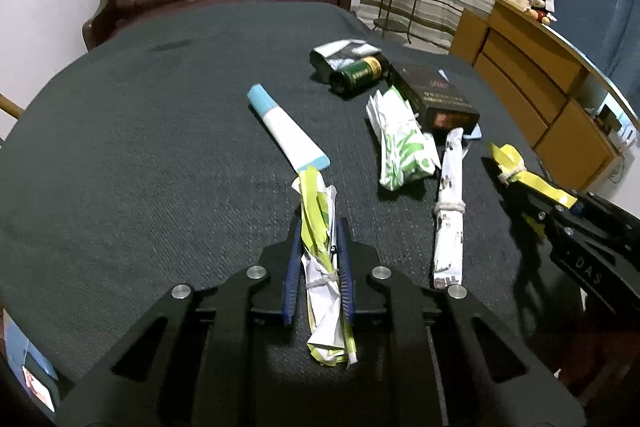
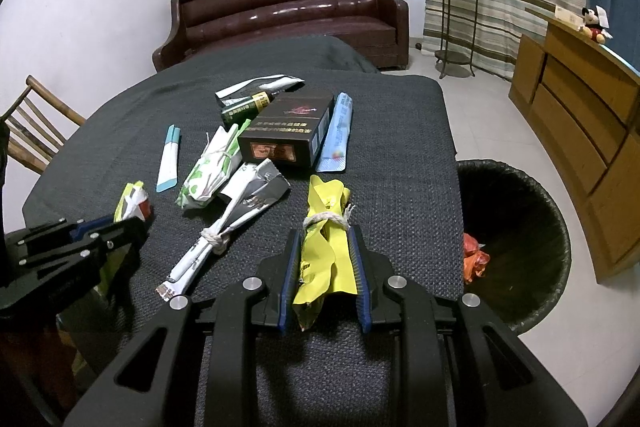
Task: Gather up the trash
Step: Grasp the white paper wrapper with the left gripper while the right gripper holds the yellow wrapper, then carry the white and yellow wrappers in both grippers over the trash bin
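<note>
So far, little of the collecting appears to be done. Only an orange scrap (image 2: 475,261) is seen inside the black bin (image 2: 532,291), which stands on the floor just right of the table (image 2: 400,131).

Two pieces are in hand. A green-and-white wrapper (image 1: 320,227), tied with string, is pinched between the fingers of the left gripper (image 1: 319,227) at the near edge of the table. A yellow wrapper (image 2: 326,247), also tied with string, is pinched between the fingers of the right gripper (image 2: 325,239), near the table's right side and close to the bin. Whether either piece is already lifted off the cloth cannot be told.

Much is left on the table: a blue-and-white tube (image 1: 286,129), a green-printed white bundle (image 1: 404,147), a long tied white wrapper (image 1: 450,203), a dark box (image 1: 434,95), a small green bottle (image 1: 358,71) and a crumpled silver wrapper (image 1: 340,51) at the far end. By this count, most of the task is judged to remain.

The bin and its contents are shown only by the right wrist view, as is a flat blue packet (image 2: 338,131) lying against the right side of the box; from the left wrist view only its corners are glimpsed. The left wrapper's full length and string are shown only by the left wrist view.
</note>
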Motion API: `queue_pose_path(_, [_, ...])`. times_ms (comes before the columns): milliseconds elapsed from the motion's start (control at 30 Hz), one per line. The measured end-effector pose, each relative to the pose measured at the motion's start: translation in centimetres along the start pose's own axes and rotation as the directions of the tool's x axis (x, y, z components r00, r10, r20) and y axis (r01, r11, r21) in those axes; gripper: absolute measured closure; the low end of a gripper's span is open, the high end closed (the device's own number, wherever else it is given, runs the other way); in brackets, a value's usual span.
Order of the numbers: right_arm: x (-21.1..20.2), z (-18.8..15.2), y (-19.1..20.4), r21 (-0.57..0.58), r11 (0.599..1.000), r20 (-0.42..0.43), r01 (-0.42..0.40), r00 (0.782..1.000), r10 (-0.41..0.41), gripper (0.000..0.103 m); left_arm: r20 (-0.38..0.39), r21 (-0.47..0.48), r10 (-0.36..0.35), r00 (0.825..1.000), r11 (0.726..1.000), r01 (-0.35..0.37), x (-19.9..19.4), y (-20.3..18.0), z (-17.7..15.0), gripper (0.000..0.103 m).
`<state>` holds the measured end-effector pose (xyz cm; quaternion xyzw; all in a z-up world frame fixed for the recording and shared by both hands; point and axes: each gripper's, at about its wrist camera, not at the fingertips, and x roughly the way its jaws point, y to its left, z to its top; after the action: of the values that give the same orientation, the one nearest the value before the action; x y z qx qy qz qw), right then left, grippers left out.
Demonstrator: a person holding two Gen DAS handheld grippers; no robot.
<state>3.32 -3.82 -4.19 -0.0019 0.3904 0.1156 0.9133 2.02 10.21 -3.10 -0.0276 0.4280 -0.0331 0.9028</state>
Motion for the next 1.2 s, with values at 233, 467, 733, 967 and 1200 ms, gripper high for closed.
queue_pose_path(233, [-0.2,0.1,0.0,0.005,1.0,0.014,0.001,1.0,-0.001,0.078,0.059,-0.002,0.008,0.998,1.0,-0.008,-1.0,-0.1,0.7,0.086])
queue_pose_path(467, [-0.9,0.6,-0.6,0.006,1.0,0.048,0.031,0.998,-0.031,0.078,0.096,0.003,-0.021,0.995,1.0,0.021,-1.3,-0.9,1.9,0.086])
queue_pose_path(733, [-1.7,2.0,-4.4,0.059,0.991,0.089,0.12,0.988,-0.125,0.078,0.123,0.05,-0.104,0.987,0.994,0.099,-1.0,-4.4,4.0,0.086])
queue_pose_path(967, [-2.2,2.8,-8.6,0.116,0.972,0.102,0.206,0.971,-0.218,0.078,0.123,0.102,-0.183,0.975,0.98,0.171,0.3,-9.0,6.0,0.086])
queue_pose_path(1200, [-2.0,2.9,-11.8,0.155,0.954,0.094,0.256,0.958,-0.272,0.078,0.105,0.167,-0.228,0.968,0.963,0.209,2.2,-13.8,7.0,0.086])
